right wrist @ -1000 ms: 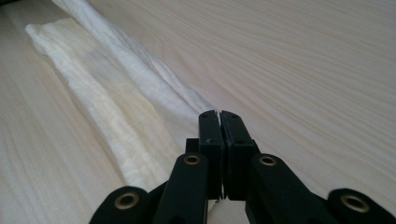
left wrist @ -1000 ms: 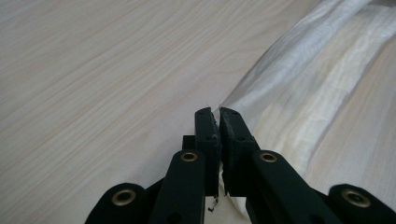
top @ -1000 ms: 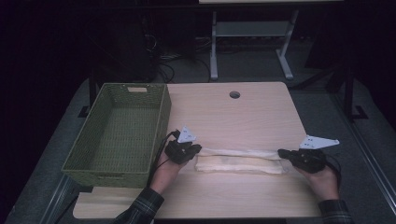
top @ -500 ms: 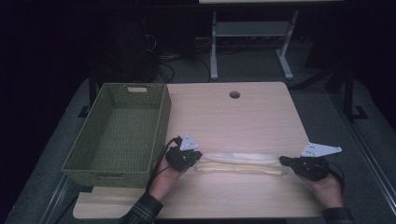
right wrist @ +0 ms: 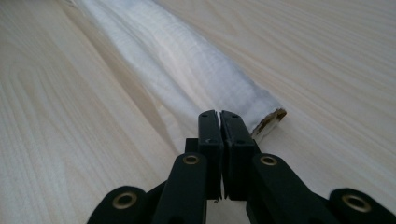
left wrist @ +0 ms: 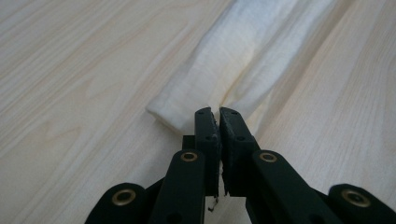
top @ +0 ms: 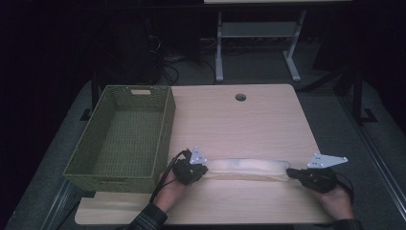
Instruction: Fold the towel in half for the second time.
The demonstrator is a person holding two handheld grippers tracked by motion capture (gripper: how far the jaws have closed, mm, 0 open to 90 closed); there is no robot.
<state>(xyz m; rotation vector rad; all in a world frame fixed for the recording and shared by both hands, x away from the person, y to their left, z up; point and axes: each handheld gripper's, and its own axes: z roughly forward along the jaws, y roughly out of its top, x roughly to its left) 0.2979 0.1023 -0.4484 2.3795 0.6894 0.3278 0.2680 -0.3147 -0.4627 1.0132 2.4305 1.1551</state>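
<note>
No text, label, brand, number or sign can be read on anything in these views.

The high view is dim, with black surroundings; only the table (top: 249, 124) catches soft light. Both gripper views are bright and evenly lit, with the far wood grain and cloth (left wrist: 243, 60) softly out of focus.
</note>
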